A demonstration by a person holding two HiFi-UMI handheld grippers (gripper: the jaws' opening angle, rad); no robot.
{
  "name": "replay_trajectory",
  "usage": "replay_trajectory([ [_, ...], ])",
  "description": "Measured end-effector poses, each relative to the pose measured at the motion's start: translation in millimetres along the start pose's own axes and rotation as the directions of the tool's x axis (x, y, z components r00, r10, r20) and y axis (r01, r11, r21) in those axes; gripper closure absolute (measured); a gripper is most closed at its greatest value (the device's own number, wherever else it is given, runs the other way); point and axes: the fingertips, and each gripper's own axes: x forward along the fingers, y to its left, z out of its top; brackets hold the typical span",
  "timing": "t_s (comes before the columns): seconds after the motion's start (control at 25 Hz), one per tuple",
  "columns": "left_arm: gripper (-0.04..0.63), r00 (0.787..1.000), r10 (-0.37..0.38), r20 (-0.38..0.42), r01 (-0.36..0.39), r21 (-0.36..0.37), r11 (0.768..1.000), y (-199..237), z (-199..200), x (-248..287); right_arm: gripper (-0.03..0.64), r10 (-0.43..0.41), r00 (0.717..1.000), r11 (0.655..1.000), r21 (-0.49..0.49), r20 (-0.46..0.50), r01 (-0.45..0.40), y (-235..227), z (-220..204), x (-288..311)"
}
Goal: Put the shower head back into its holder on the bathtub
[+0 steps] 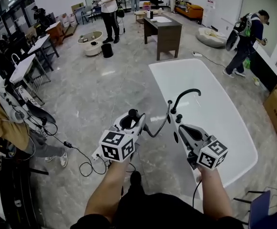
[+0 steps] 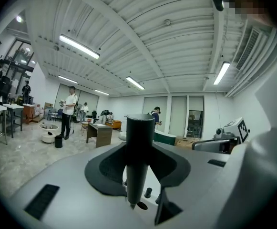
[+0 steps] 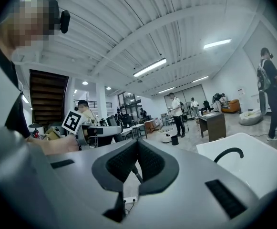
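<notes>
The left tongs (image 1: 135, 115) are clamped on the black shower head (image 2: 139, 151) and hold it just beside the white bathtub (image 1: 233, 142) — not in any holder. The right tongs (image 3: 134, 142) have their tips together — seemingly on nothing.

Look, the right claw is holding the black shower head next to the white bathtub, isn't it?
Not quite. It is the left claw that is holding the black shower head, next to the white bathtub. The left gripper view shows it: the dark handle stands right between that claw's two pads, which press on it from both sides.
</notes>
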Motion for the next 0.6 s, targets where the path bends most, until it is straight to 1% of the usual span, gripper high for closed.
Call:
replay_trajectory([
  [0.16,0.448,1.000,-0.022,0.002,0.022,0.015,1.000,25,10,21,0.600,0.007,1.000,1.000,-0.008,0.015,-0.007,-12,6,33],
  [0.32,0.448,0.999,-0.053,0.004,0.053,0.031,0.998,44,19,39,0.600,-0.010,1.000,1.000,0.001,0.023,0.010,-27,10,61],
  [0.6,0.448,0.996,-0.084,-0.003,0.084,0.034,0.996,83,26,58,0.600,-0.043,0.999,0.999,0.028,0.019,0.042,-42,10,106],
])
